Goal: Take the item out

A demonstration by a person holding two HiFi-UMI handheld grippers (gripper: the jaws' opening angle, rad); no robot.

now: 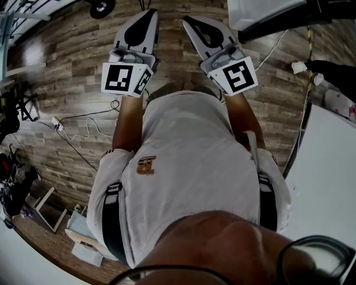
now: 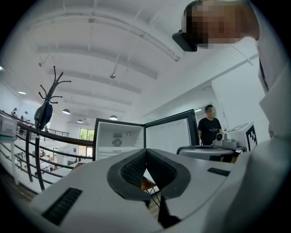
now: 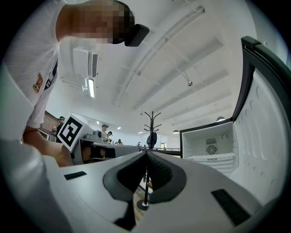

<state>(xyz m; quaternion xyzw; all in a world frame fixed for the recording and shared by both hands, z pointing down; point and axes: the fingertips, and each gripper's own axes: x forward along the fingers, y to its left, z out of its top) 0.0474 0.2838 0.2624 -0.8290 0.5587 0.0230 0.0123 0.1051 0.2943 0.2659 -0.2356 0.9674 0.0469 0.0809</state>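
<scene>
Wood-plank floor (image 1: 67, 61) is seen below, and both claws are held out in front of the body. Left claw (image 1: 146, 16): jaws pressed together, nothing between them. Right claw (image 1: 193, 25): jaws likewise closed, nothing gripped.

Ahead, one fridge (image 2: 119, 139) is shown with its door (image 2: 168, 134) swung wide. A white compartment with a round fan grille is seen, and no item can be made out in the part that shows. Where the item sits cannot be told.

So the task is judged to be at its very start: no reach is under way and nothing is held. For the next move, the fridge would have to be closed in on and the item found. One claw would then have to be opened before being brought round it.

Count: two claws, two marker cubes (image 1: 125, 79), one fridge, one coat stand (image 2: 49, 102), one person in black (image 2: 210, 128) right of the door. Further people are too small to be counted.
</scene>
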